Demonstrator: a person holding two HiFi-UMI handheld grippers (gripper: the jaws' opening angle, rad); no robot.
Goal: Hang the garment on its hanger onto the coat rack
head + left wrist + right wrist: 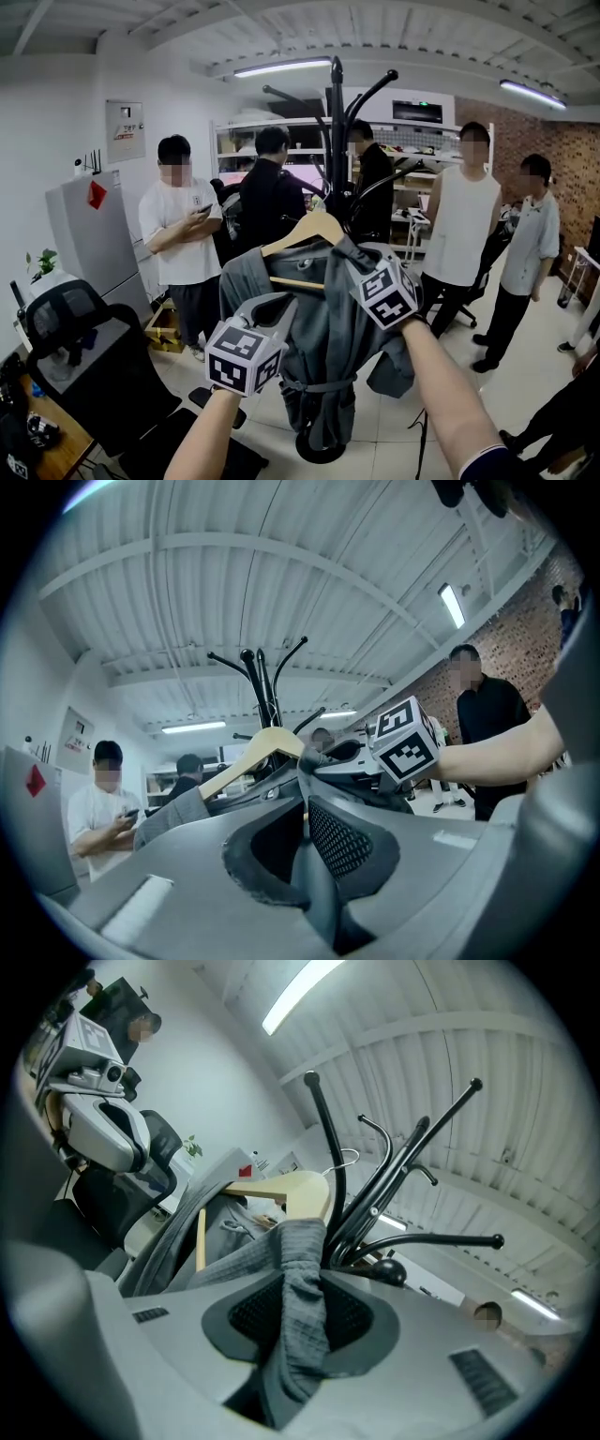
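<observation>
Head view: the left gripper [284, 305] and right gripper [345, 251] carry the grey garment [323, 366] on its wooden hanger [305, 230], just in front of the coat rack [336, 122].

Left gripper view: its jaws are pinched tight on a thin edge of the cloth.

Right gripper view: its jaws clamp a thick fold near the rack's arms. I'd keep the hanger level, lift its hook [351, 1154] over an arm, then lower.
</observation>
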